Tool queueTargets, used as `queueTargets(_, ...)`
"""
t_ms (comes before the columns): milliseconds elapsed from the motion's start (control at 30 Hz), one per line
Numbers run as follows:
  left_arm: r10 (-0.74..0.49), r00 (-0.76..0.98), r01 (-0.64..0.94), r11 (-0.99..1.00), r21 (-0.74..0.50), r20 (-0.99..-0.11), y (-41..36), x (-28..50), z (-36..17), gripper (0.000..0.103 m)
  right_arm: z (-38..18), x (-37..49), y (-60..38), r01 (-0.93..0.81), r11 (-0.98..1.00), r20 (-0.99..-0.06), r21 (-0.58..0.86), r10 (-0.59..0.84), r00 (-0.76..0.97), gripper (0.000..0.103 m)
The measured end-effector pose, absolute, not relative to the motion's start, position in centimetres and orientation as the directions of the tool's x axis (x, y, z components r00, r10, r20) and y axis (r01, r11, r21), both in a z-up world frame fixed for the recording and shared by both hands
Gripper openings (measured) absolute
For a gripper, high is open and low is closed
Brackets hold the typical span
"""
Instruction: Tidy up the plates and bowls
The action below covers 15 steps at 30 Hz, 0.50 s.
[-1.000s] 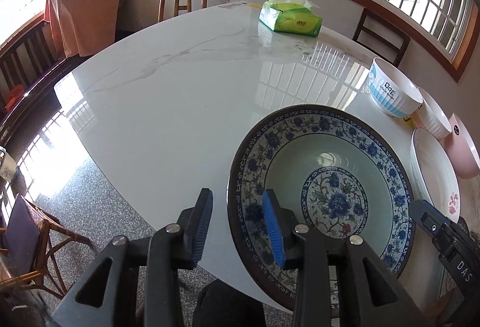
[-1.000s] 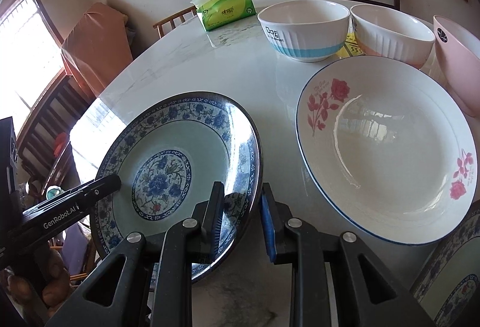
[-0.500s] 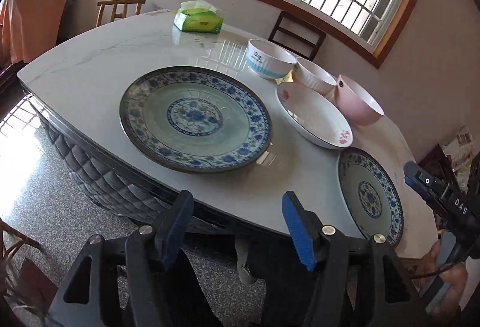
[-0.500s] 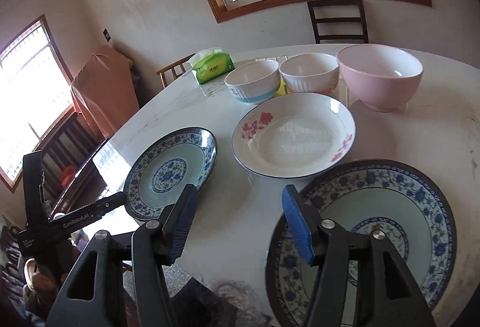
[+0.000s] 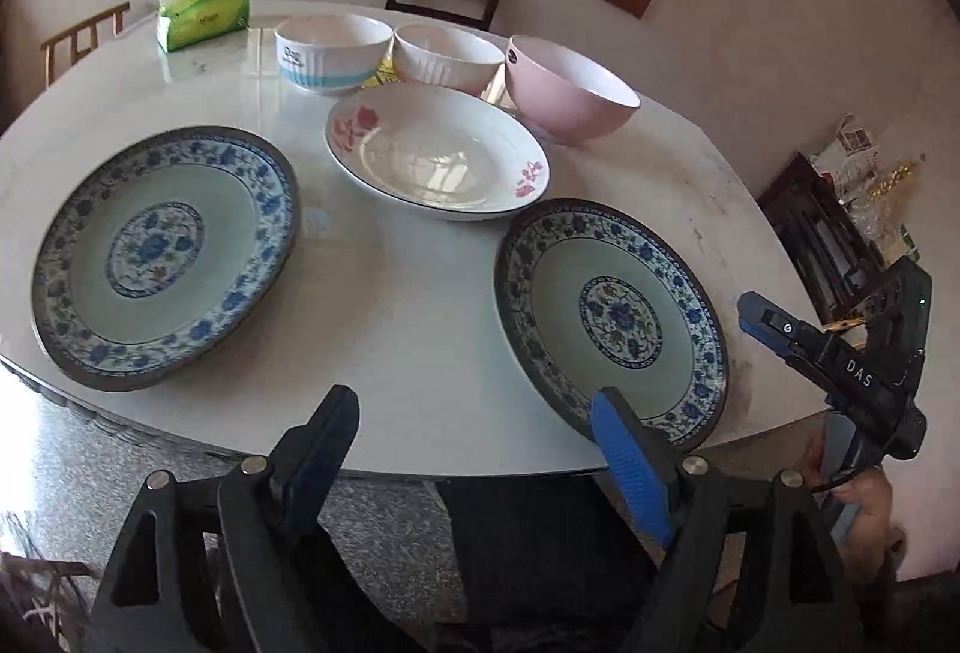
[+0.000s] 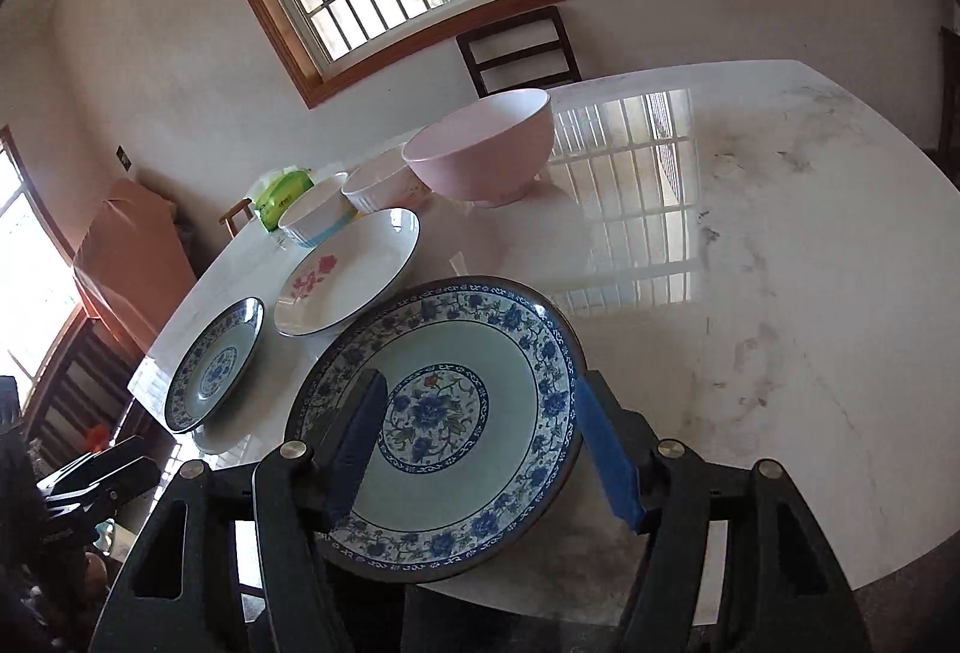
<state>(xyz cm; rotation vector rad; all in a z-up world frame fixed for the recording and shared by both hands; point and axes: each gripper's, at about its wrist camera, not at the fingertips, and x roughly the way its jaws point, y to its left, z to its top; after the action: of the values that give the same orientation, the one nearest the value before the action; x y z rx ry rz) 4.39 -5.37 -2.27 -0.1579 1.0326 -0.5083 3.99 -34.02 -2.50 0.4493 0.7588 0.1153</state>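
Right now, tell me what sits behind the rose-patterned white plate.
Behind the white plate stand three bowls: a blue-banded bowl, a ribbed white bowl and a pink bowl. Something yellow peeks between the first two, mostly covered.

Three bowls (image 5: 447,56) behind middle plate (image 5: 438,152); plates (image 5: 165,257) flank it on table (image 5: 408,305).

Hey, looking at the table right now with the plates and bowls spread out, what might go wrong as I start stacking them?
1. Both blue-patterned plates sit at the table's near edge: the left one and the right one look to overhang slightly, so a nudge may tip them off.
2. The glossy tabletop may let a plate slide instead of lifting.
3. The blue-banded bowl, the ribbed bowl and the pink bowl stand close together behind the rose plate; reaching in could knock one.
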Motion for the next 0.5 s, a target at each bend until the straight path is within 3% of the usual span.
queueTargets(100, -0.419, 0.441, 0.311, 0.901, -0.303, -0.794, -6.3, 5.4, -2.6, 0.082, -3.7, 4.3, -35.6, 0.070, 0.866, -0.636, 0.495, 0.307, 0.708, 0.063)
queueTargets(300, -0.409, 0.370, 0.291, 0.904, -0.314, -0.834, -7.9, 7.7, -4.1, 0.082, -5.6, 5.2, -37.3, 0.067, 0.839, -0.644, 0.540, 0.361, 0.674, 0.063)
queueTargets(500, -0.442, 0.296, 0.202, 0.895, -0.397, -0.847, -7.2, 9.7, -6.1, 0.082, -6.7, 6.3, -37.2, 0.039, 0.820, -0.638, 0.571, 0.413, 0.650, 0.063)
